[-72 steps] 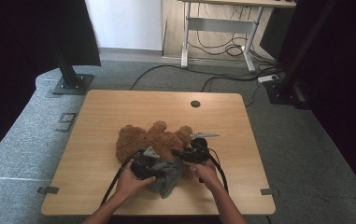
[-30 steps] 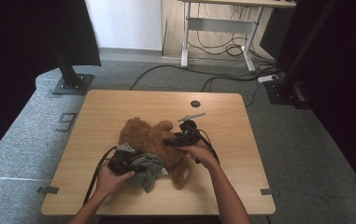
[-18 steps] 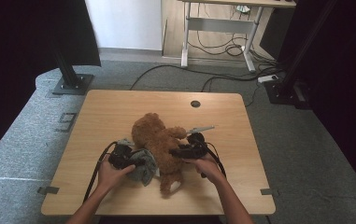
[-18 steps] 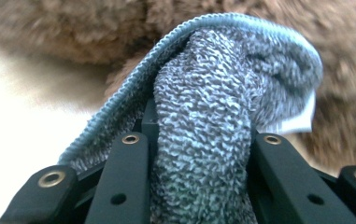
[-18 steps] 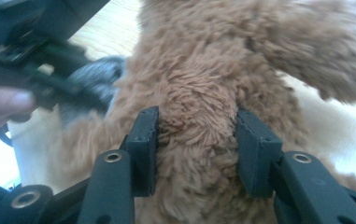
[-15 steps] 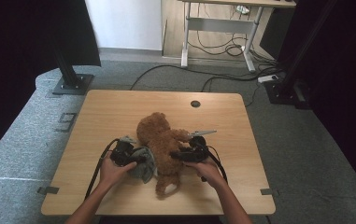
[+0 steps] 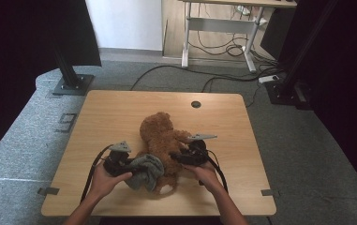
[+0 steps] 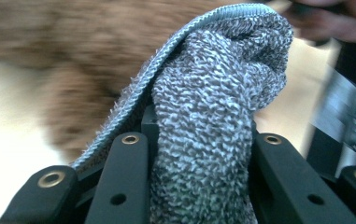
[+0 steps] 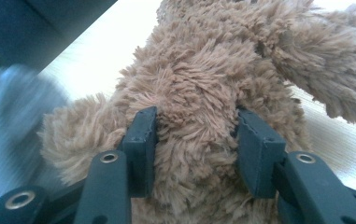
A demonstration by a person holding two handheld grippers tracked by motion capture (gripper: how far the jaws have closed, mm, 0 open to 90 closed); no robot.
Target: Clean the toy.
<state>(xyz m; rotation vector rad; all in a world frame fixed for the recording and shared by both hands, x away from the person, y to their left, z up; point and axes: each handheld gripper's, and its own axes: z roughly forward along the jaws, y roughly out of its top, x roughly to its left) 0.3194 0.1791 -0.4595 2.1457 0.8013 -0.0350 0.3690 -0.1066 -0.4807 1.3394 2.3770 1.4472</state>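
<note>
A shaggy brown plush teddy bear lies on the pale wooden table, near the middle and a bit toward the person's edge, head pointing away from the person, legs toward them. The round dark grommet hole in the tabletop sits beyond the bear, well apart from it.

Left gripper is just left of the bear, w/ its jaws pressed together on a grey knitted terry cloth. In the left gripper view that cloth is bunched thick between the two black jaws and folds over above them, its ribbed hem running up the left side; brown fur is a blur behind it. From the high view the cloth hangs in a lump against the bear's left flank, prob. touching the fur, though the overlap is hard to read from that angle.

Right gripper is at the bear's right side, low on the body. Its jaws have just been opening a touch, w/ the bear between them: in the right gripper view the bear bulges between the pads, which dig into the fur on both sides – pinching the plush body, roughly half spread. One furry limb sticks out at upper right of that view, another at lower left, above the table surface.

Both hands come in from the table's near edge; black cables trail back from each gripper.
</note>
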